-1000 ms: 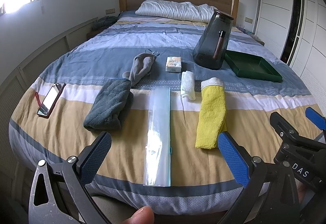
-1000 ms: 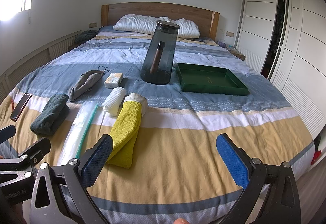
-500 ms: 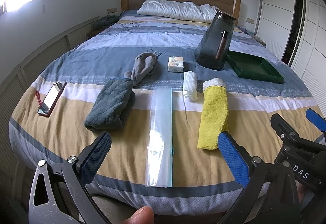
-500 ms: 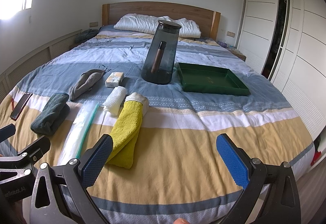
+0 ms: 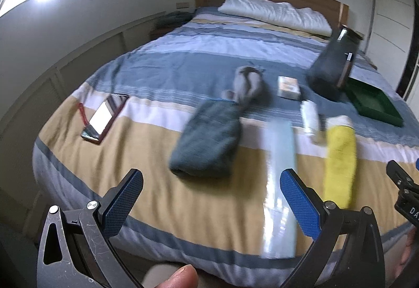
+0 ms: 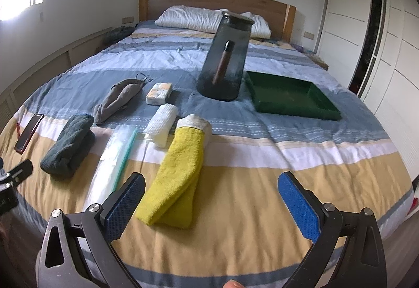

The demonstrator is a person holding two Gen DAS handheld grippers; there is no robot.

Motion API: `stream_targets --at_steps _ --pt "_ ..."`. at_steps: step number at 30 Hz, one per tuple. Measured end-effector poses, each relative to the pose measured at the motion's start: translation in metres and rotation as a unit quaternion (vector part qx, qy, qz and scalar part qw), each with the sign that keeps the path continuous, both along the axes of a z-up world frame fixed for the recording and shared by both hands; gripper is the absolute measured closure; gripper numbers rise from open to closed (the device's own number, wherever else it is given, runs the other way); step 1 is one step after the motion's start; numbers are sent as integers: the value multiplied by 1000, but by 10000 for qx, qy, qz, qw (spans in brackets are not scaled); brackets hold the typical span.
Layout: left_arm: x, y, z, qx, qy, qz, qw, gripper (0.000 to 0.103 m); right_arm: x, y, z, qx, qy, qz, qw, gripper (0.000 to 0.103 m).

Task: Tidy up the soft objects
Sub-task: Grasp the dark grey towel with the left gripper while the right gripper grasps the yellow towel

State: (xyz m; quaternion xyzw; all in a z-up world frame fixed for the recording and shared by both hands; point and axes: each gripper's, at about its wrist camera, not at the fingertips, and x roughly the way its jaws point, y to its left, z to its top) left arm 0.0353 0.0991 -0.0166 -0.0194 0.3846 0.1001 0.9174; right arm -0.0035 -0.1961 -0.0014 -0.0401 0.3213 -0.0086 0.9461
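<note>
Both claws, left claw (image 5: 211, 199) and right claw (image 6: 210, 203), hang spread apart and empty over the bed's (image 6: 262, 183) foot edge. Near that edge lie a yellow towel (image 6: 178, 178), dark towel (image 6: 69, 146) and plastic bag (image 6: 112, 157). Toward the right edge, a green tray (image 6: 296, 107) sits beside a smoky jar (image 6: 225, 57) holding a brown stick.

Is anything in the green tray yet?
No, the green tray shows a bare floor in the right wrist view, and the soft items lie on the bed.

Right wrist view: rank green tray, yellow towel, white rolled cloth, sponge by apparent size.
1-2. green tray and yellow towel: look alike in extent, and the towel lies nearer the camera, so unranked.
3. white rolled cloth
4. sponge, which lies farther away.
</note>
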Motion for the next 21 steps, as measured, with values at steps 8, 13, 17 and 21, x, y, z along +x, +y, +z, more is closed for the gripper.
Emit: stream_targets --at_steps 8,13,17,21 --pt "42 12 -18 226 250 -210 9992 1 47 16 -21 91 331 -59 9994 0" --pt "75 6 -39 328 632 -610 9956 1 83 24 -44 148 652 -184 9976 0" --pt "104 6 -59 405 931 -793 9917 1 108 30 -62 135 866 -289 9957 0" --pt "127 8 -77 541 1175 -935 9872 1 133 34 -81 138 1040 -367 9938 0"
